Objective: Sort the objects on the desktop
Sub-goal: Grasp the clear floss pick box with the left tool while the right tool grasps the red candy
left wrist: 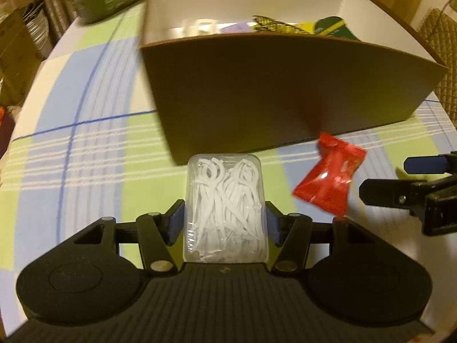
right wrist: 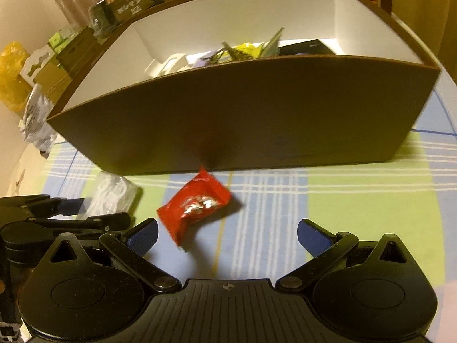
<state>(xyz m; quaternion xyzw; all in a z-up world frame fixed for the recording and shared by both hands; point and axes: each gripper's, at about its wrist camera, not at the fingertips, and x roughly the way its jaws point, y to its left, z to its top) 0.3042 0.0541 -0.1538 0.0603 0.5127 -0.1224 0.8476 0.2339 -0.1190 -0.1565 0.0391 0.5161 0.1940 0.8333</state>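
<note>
Left tongs (left wrist: 225,223) straddle the clear floss-pick case (left wrist: 225,208), blue pads flush against its long sides, its length running straight ahead toward the brown box (left wrist: 285,91). Looks gripped. Right tongs (right wrist: 227,235) gape wide and empty; the red packet (right wrist: 194,208) lies on the counter (right wrist: 357,205) just ahead, left of centre, lying diagonally.

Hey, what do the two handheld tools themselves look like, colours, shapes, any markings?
Both match: the left tool and the right tool are matte black plastic. Each has a ribbed centre plate with a small crosshair mark, two round domed housings, hinged link arms with silver pivot pins, and blue pads on the fingers. No cables or sleeves show.
</note>
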